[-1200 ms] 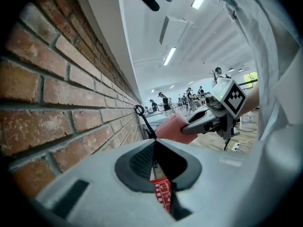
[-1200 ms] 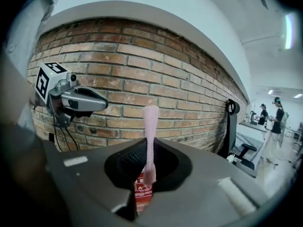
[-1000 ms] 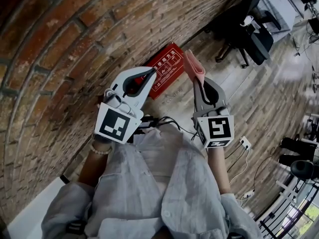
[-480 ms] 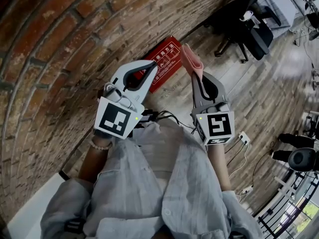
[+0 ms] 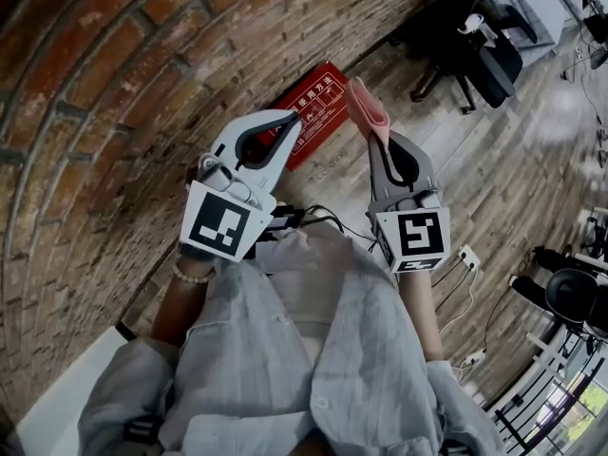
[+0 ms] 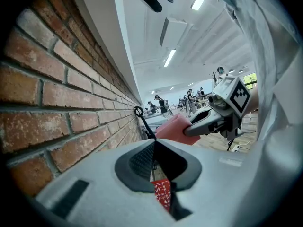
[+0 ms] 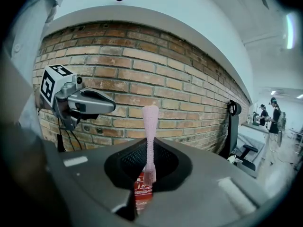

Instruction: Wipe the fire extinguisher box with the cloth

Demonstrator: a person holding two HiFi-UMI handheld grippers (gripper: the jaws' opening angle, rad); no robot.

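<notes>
The red fire extinguisher box [image 5: 318,98] stands on the wood floor against the brick wall, ahead of both grippers. My right gripper [image 5: 378,146] is shut on a folded pink cloth [image 5: 365,109], which sticks out past its tips beside the box's right end. In the right gripper view the cloth [image 7: 150,122] stands upright from the gripper [image 7: 150,145], and the box [image 7: 141,191] shows through the gap below it. My left gripper [image 5: 292,121] is shut with nothing in it, its tips over the box's near edge. The box [image 6: 163,196] shows under the left gripper [image 6: 154,141].
The brick wall [image 5: 142,93] runs along the left. A black office chair [image 5: 475,55] stands at the upper right. Cables and a white power strip [image 5: 466,272] lie on the floor at the right. Several people are far off in the room.
Almost nothing: both grippers keep their pose and the right one keeps its hold on the cloth. The view has drifted slightly.
</notes>
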